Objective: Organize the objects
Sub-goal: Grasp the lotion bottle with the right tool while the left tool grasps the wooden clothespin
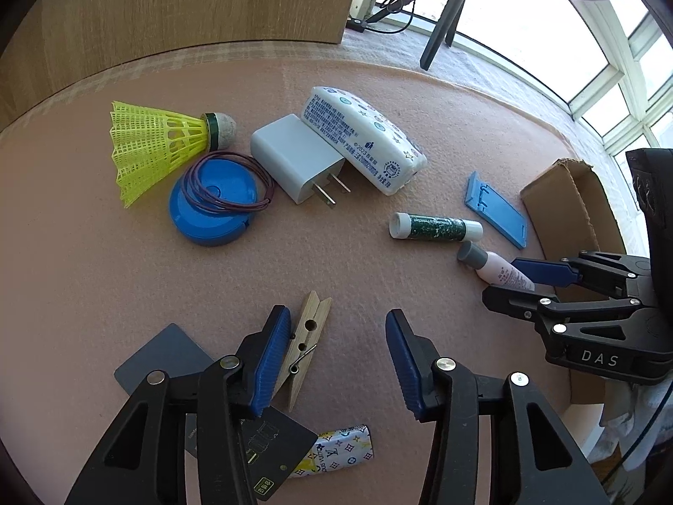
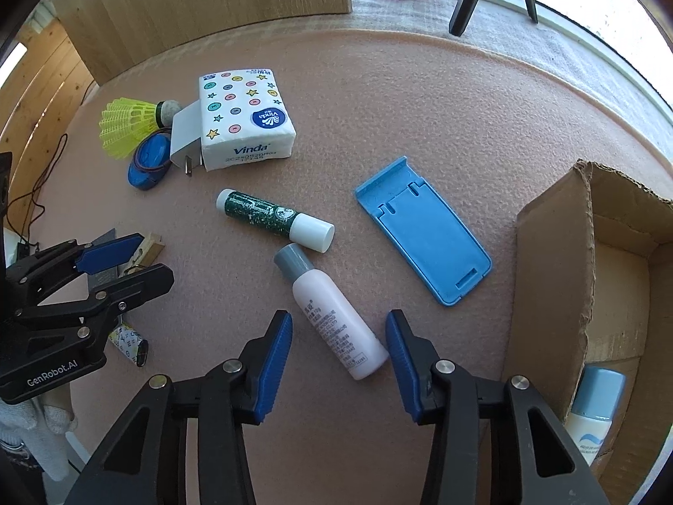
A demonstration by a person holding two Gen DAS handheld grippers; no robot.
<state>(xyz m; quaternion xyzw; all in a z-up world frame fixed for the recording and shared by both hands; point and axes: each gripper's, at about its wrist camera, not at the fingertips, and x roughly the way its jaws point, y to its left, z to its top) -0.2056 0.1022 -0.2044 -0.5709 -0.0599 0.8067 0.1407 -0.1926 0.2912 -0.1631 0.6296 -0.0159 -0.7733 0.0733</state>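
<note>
The pink bottle (image 2: 336,315) lies near the table's right edge beside the cardboard box (image 2: 551,294), between the right tool's (image 2: 338,351) part-open blue pads, untouched; light, smooth, rollable—grip mid-body.

We see a pink foam-textured work surface (image 1: 126,252) backed by a light wooden panel (image 1: 189,0), with bright daylight entering through white-framed windows (image 1: 610,63) behind black tripod legs (image 1: 441,29).
</note>
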